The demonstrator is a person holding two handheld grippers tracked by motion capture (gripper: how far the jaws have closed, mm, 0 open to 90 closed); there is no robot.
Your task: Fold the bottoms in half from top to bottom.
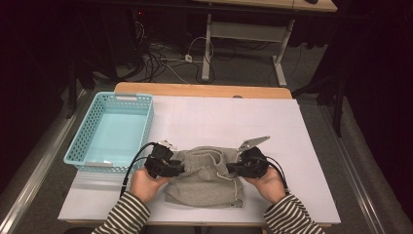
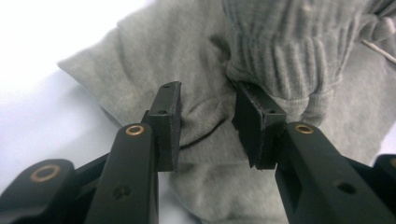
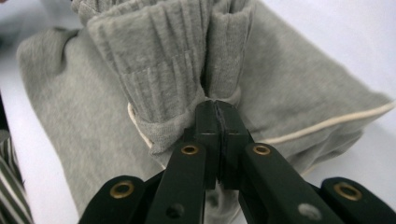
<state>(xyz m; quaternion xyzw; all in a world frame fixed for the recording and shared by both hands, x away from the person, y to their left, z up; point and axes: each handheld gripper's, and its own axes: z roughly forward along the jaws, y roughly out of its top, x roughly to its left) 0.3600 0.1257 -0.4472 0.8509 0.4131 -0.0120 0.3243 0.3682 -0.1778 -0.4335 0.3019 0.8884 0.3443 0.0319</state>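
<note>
Your right gripper (image 3: 218, 135) pinches the ribbed waistband of the grey shorts (image 1: 204, 183). Your left gripper (image 2: 205, 116), at the shorts' 9 o'clock, stands parted, jaws straddling fabric.

Lower centre of the high view: the left hand-held gripper (image 1: 178, 169) has its jaws parted, while the right hand-held gripper (image 1: 229, 168) is clamped tight, both forearms in striped sleeves.
</note>
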